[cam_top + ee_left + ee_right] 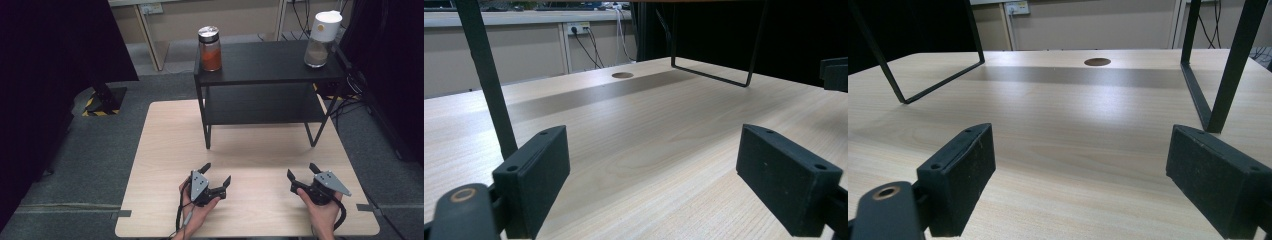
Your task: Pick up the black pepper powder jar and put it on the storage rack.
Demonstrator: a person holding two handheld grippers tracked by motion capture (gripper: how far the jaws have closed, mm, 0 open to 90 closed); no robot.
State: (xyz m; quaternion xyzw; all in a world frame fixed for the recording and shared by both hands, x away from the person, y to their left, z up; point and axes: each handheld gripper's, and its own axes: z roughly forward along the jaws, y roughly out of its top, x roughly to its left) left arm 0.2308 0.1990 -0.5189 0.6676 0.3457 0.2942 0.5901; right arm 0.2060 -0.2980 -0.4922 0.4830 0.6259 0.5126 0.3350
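A black two-tier shelf (265,62) stands at the far side of the light wooden table (170,145). On its top, at the left, is a glass jar of orange-red powder (210,48) with a metal lid. At the right is a clear jar with a white lid (322,39). My left gripper (216,174) rests low near the table's front edge, open, nothing between its pads (536,175). My right gripper (301,171) sits to its right, also open and empty, pads (960,175) wide apart.
The shelf's thin black legs (1220,75) stand on the table ahead of both grippers. A round cable hole (1097,61) lies under the shelf. Grey carpet, a black stand base (105,97) and cables (350,95) surround the table.
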